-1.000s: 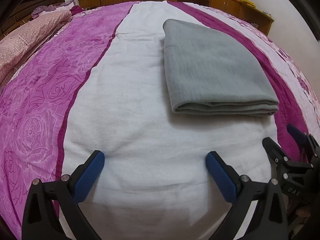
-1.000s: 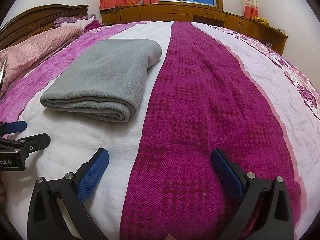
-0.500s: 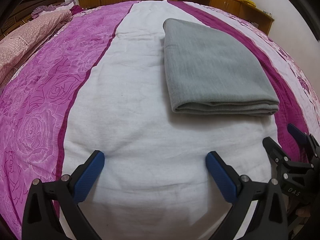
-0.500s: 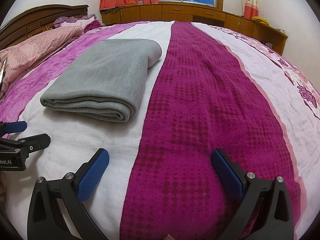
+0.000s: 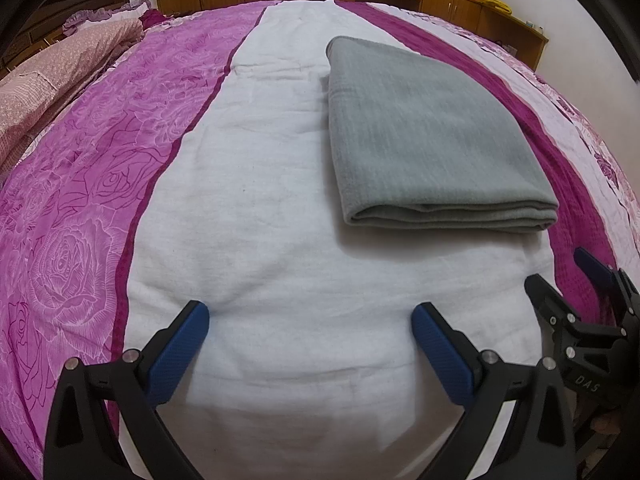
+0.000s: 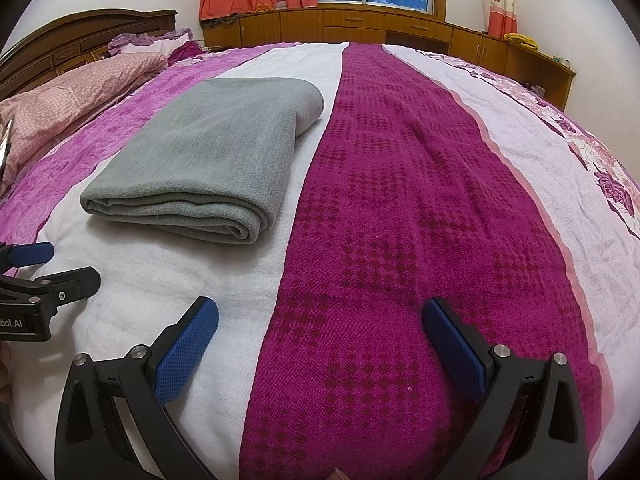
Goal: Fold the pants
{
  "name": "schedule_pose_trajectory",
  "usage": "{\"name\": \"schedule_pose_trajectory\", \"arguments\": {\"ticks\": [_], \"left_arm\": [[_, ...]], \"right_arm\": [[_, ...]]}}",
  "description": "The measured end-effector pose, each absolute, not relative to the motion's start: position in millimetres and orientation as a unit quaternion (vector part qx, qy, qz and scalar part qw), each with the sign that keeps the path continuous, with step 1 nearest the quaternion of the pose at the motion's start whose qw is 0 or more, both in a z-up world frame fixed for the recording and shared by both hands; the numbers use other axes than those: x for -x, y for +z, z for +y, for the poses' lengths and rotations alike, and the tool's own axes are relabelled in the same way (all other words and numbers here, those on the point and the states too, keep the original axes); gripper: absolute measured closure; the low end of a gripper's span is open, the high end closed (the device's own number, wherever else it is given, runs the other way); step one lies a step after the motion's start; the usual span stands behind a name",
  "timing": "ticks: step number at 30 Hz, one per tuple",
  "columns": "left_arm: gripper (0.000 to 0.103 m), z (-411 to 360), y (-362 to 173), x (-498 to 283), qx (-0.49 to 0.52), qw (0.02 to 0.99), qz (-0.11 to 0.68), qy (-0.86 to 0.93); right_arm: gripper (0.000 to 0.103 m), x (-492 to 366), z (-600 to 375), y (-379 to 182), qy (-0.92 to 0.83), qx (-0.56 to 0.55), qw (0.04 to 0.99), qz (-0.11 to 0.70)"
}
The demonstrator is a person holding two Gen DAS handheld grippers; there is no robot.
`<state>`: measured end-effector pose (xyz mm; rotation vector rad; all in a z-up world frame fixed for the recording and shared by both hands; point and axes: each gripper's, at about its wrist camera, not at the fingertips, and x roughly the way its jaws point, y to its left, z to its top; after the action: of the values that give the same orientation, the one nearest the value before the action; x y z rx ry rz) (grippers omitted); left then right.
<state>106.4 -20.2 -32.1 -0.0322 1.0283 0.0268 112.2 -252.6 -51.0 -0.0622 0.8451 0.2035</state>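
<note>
Lying folded into a thick rectangle, the grey fleece pants (image 5: 428, 140) rest on the white stripe of the pink-and-magenta bedspread (image 6: 400, 200). Both the left gripper (image 5: 310, 320) and right gripper (image 6: 320, 316) hover near the bed's front edge, jaws spread wide, empty.

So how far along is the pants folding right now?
It looks finished: the grey pants lie folded in a neat layered rectangle on the bed's white stripe. Nothing is in hand; the left gripper and right gripper are both open, short of the pants. No step visibly remains.
</note>
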Motion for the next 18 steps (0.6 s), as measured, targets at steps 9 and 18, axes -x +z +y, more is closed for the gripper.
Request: {"name": "schedule_pose_trajectory", "arguments": {"ticks": [9, 18], "left_arm": [[0.0, -19.4, -31.7, -106.6, 0.016, 0.87, 0.493, 0.013], [0.0, -19.0, -31.5, -106.3, 0.017, 0.869, 0.495, 0.013]], "right_arm": [[0.004, -112.0, -252.5, -51.1, 0.098, 0.03, 0.907, 0.409], [0.004, -112.1, -252.5, -51.2, 0.098, 0.03, 0.907, 0.409]]}}
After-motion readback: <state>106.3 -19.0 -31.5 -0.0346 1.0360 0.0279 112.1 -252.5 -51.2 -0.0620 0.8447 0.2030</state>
